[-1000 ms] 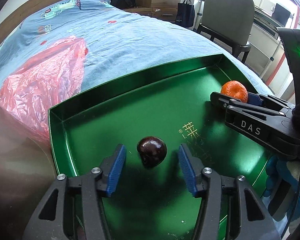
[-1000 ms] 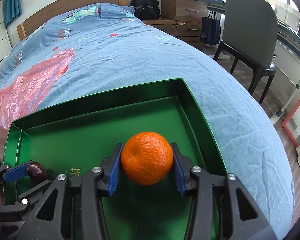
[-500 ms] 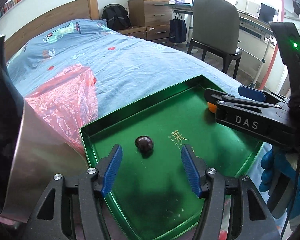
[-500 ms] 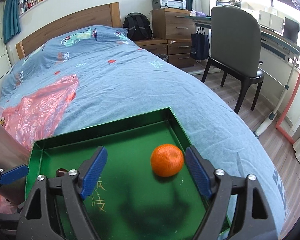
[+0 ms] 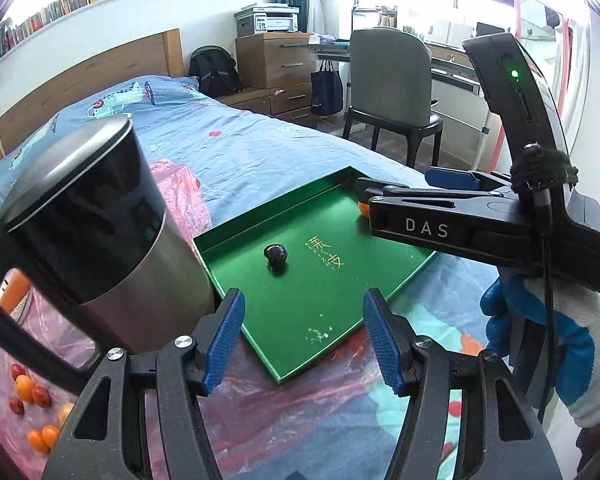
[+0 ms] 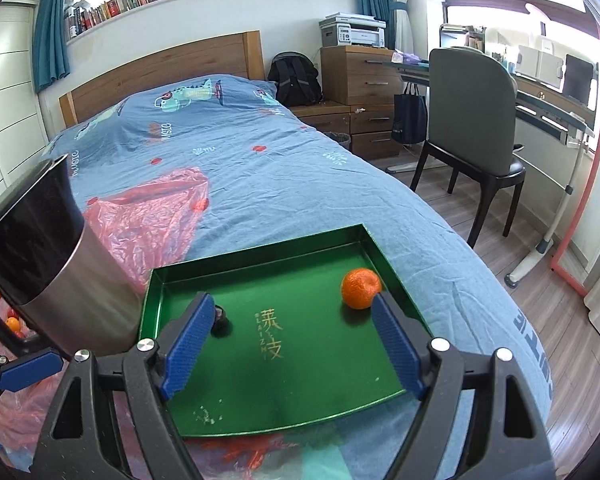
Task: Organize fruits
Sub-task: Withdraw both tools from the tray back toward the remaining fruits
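Right wrist: orange (image 6: 360, 288) freed, jaws wider.

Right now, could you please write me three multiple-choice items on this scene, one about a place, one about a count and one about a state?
1. Where in the green tray does the orange lie?
A. near its far right corner
B. at its near left corner
C. outside it, on the bedsheet

2. How many fruits lie in the tray?
A. one
B. two
C. four

3. How does the right gripper stand?
A. shut on the orange
B. shut, empty
C. open, empty

Answers: 1 A, the orange sits by the far right walls. 2 B, only the orange and the dark fruit lie there. 3 C, its blue pads stand wide apart with nothing between them.
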Available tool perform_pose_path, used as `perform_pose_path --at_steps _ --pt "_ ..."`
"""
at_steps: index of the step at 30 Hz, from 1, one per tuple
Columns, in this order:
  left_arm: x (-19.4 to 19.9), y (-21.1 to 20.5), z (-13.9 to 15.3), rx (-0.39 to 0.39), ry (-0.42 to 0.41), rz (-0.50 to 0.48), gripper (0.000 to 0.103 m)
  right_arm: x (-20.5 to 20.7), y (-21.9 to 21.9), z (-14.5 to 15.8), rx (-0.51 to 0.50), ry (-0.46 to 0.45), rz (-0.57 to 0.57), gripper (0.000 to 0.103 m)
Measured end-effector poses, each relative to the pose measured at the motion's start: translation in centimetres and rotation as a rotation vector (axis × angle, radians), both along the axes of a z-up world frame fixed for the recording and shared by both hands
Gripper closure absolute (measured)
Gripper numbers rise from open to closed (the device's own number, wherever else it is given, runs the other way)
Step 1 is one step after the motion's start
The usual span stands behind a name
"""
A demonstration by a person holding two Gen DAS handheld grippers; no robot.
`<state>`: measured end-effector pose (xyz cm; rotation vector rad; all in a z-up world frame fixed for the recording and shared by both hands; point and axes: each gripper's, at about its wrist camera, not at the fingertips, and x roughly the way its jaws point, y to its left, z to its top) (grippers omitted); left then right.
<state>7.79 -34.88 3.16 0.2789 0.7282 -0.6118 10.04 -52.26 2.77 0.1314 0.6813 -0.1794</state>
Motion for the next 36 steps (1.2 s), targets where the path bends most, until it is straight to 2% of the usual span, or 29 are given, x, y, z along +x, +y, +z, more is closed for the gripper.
perform_pose_path --at_steps 4,8,21,36 --pt "-1.9 1.7 0.4 0.045 -0.003 0.011 0.047 -2.0 2.3 0.7 0.007 -0.002 0.032 0.0" --pt "-3.3 4.2 0.5 0.053 -0.009 0.058 0.038 -3.9 5.2 1.2 0.001 -0.004 0.078 0.0" --pt "-5.9 14.1 1.6 0.019 -0.007 0.231 0.037 -7.7 13.7 1.0 0.03 0.01 0.22 0.0" --pt "-7.6 23.3 -0.2 -0.023 0.031 0.379 0.037 -9.0 24.6 -0.4 0.033 0.061 0.385 0.0"
